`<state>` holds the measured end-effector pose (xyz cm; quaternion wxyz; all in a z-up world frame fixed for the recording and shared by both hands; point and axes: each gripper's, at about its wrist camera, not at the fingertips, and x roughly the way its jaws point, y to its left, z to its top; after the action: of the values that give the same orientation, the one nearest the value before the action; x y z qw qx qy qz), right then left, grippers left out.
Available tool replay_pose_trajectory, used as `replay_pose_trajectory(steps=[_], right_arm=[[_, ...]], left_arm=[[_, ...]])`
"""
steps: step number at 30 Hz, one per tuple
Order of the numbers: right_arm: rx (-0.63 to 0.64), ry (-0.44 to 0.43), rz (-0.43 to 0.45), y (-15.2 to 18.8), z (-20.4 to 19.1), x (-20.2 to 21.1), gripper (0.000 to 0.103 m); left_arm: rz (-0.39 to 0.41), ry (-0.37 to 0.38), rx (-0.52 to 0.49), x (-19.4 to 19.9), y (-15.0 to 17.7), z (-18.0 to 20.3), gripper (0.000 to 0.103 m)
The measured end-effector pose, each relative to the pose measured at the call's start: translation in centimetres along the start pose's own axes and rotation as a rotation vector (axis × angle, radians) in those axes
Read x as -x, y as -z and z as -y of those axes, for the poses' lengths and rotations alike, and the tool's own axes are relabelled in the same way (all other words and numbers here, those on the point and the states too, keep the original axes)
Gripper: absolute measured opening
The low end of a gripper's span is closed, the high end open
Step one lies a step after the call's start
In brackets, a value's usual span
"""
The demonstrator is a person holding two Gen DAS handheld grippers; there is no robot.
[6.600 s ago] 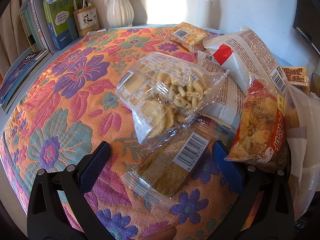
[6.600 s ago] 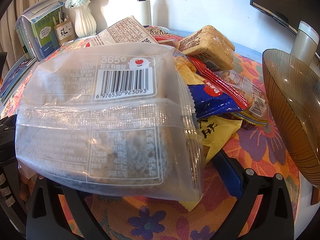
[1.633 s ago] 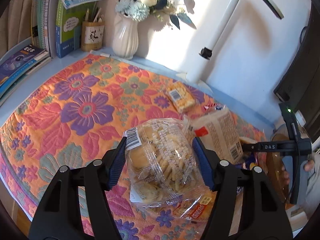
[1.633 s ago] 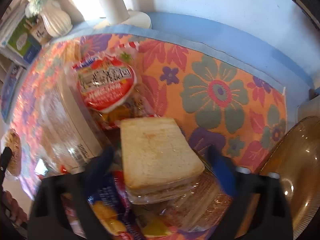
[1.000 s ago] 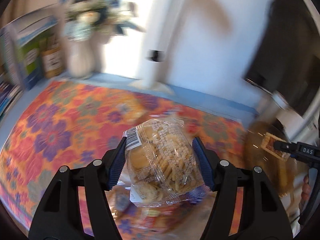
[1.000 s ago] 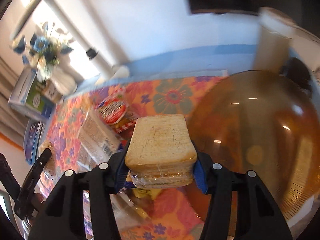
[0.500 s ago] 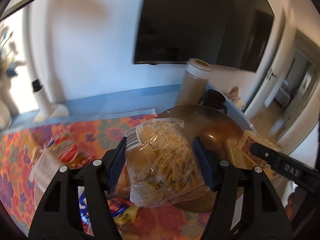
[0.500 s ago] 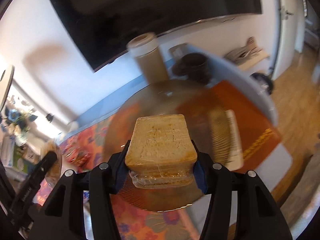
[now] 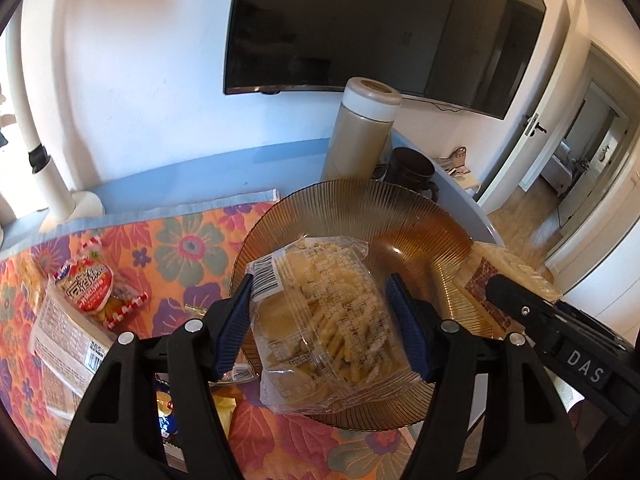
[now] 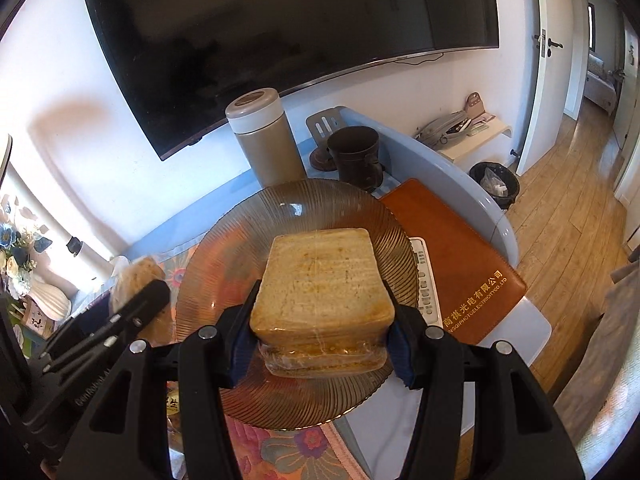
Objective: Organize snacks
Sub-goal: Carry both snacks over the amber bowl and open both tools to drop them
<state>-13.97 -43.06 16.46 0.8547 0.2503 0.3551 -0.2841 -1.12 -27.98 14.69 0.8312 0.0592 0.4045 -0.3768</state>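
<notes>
My left gripper [image 9: 320, 320] is shut on a clear bag of biscuits [image 9: 324, 320] and holds it above the near left part of an amber ribbed glass bowl [image 9: 400, 216]. My right gripper [image 10: 322, 332] is shut on a wrapped stack of toast slices [image 10: 320, 280] and holds it over the same bowl [image 10: 240, 248]. The right gripper with the toast [image 9: 516, 272] shows at the bowl's right rim in the left wrist view. The left gripper and its bag [image 10: 132, 280] show at the left in the right wrist view.
Other snack packs [image 9: 84, 292] lie on the floral cloth [image 9: 184, 248] left of the bowl. A beige thermos [image 10: 264, 140] and a dark mug [image 10: 356, 156] stand behind the bowl. A brown leather pad [image 10: 456, 256] and a remote [image 10: 424, 276] lie to its right.
Both grippers have swung right from the snack pile, carrying the biscuit bag and the toast, and now hang over the bowl. In the last half second both moved slightly closer over it.
</notes>
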Motion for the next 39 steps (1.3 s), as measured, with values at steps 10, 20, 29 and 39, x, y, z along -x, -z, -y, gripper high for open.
replay_pose_trajectory(steps=[10, 20, 29, 39], right_arm=[[-0.013, -0.023, -0.033, 0.1, -0.3, -0.9, 0.054], [-0.019, -0.033, -0.054, 0.0, -0.4, -1.6, 0.054], [-0.012, -0.033, -0.05, 0.0, -0.6, -1.7, 0.054], [-0.005, -0.047, -0.062, 0.1, -0.7, -2.1, 0.054]], left_arm=[[-0.013, -0.001, 0.008, -0.4, -0.1, -0.2, 0.066], [-0.029, 0.004, 0.01, -1.0, -0.1, -0.2, 0.066], [-0.031, 0.012, 0.009, -1.2, -0.1, -0.2, 0.066], [-0.042, 0.018, 0.004, -1.4, -0.1, -0.1, 0.066]])
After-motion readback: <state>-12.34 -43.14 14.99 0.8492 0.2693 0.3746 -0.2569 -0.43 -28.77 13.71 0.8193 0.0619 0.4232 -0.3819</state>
